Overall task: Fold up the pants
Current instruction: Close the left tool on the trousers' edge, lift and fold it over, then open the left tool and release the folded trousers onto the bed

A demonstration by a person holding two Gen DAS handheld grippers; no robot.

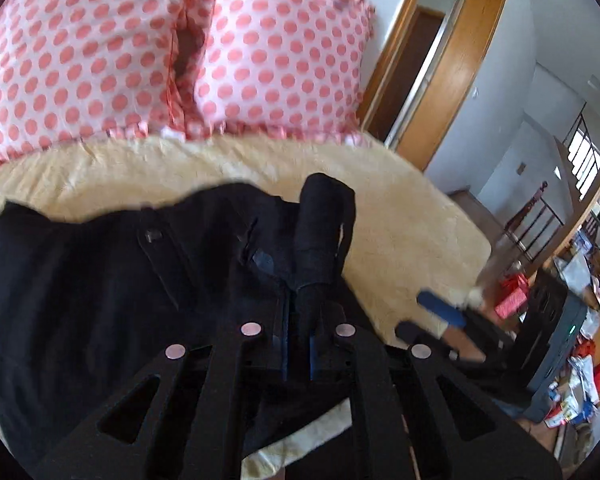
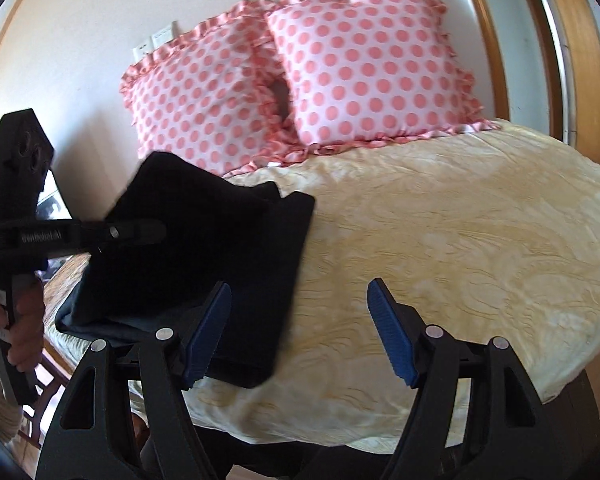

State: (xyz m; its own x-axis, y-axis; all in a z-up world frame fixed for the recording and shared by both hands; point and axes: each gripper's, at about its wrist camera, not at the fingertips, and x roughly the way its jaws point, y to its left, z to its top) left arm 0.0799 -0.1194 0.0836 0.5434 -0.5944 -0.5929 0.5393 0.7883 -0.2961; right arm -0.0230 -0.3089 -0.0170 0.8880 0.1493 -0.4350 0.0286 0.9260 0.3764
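The black pants lie folded on the cream bedspread, toward its left side. My left gripper is shut on a bunched fold of the black pants and lifts that part up, as the right wrist view shows from the side, with the left gripper at the raised edge. My right gripper is open and empty, its blue pads above the near right corner of the pants. It also shows in the left wrist view, off to the right.
Two pink polka-dot pillows lean against the wall at the head of the bed. A wooden door frame stands to the right. Shelves and clutter fill the room beyond the bed edge.
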